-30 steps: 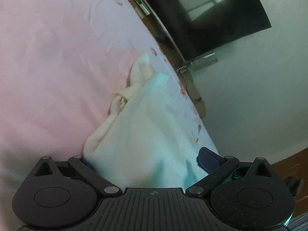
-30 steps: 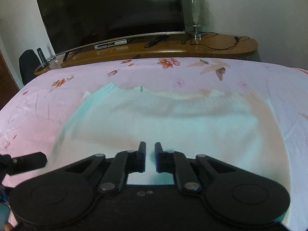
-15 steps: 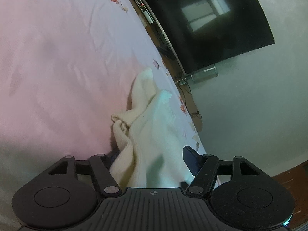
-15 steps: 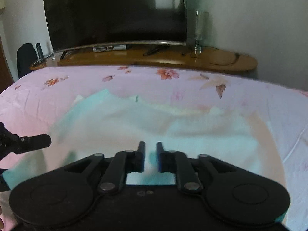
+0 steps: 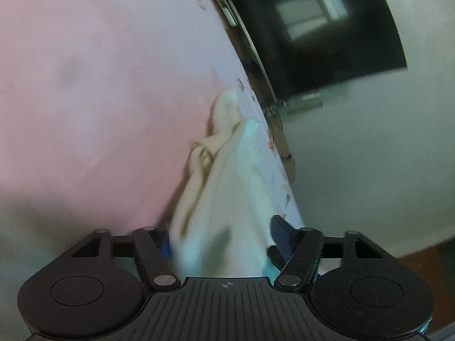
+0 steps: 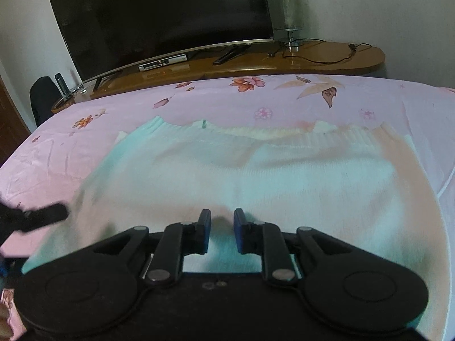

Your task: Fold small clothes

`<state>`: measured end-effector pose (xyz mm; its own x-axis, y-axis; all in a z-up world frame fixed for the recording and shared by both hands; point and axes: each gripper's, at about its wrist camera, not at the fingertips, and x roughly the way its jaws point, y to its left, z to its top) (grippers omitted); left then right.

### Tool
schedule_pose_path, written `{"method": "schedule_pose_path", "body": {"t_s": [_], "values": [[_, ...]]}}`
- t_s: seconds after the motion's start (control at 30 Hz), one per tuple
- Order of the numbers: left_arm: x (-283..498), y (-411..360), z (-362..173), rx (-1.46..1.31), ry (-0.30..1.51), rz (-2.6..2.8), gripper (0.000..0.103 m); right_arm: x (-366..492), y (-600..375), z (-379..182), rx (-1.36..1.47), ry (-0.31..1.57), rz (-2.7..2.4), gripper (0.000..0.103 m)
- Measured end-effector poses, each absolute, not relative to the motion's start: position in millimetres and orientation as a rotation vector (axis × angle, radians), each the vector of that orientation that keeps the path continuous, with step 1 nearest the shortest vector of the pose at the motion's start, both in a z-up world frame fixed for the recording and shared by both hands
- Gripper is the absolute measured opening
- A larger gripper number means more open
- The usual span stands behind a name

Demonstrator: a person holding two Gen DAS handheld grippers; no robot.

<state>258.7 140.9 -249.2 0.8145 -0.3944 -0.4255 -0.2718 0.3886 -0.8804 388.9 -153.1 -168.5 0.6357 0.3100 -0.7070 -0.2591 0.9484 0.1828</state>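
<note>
Now the left gripper (image 5: 221, 236), its jaws just reopening around the sweater (image 6: 244, 176) edge on the bed (image 6: 199, 96), should clench firmly, while the right gripper (image 6: 221, 231), narrowly parted, grasps nothing visible.

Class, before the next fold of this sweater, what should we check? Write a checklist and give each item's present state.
1. Sweater flat on the bedsheet: not ok, its left side is bunched up.
2. Left hand-held gripper holding firmly: cannot tell; its jaws have just been opening, with sweater cloth between them.
3. Right hand-held gripper let go: ok; its jaws have just been opening slightly, with nothing pinched between them.
4. Ribbed edge lying fairly straight: ok.
</note>
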Motion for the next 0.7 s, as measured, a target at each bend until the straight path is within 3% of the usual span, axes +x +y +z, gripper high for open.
{"method": "schedule_pose_path", "body": {"t_s": [0.07, 0.17, 0.47, 0.7], "values": [[230.8, 136.9, -249.3, -1.243, 0.619, -0.051, 0.083, 386.0, -153.5, -168.3, 0.07, 0.819, 0.324, 0.019], [206.9, 119.7, -251.8, -1.307, 0.571, -0.032, 0.084, 383.1, -152.5, -168.4, 0.067, 0.817, 0.323, 0.019], [254.0, 101.0, -264.2, -1.335, 0.414, -0.022, 0.082, 377.5, -147.5, -167.3, 0.057, 0.8, 0.327, 0.021], [195.9, 106.0, -252.6, -1.28, 0.511, 0.018, 0.078, 378.6, -150.5, -170.7, 0.054, 0.806, 0.353, 0.021]]}}
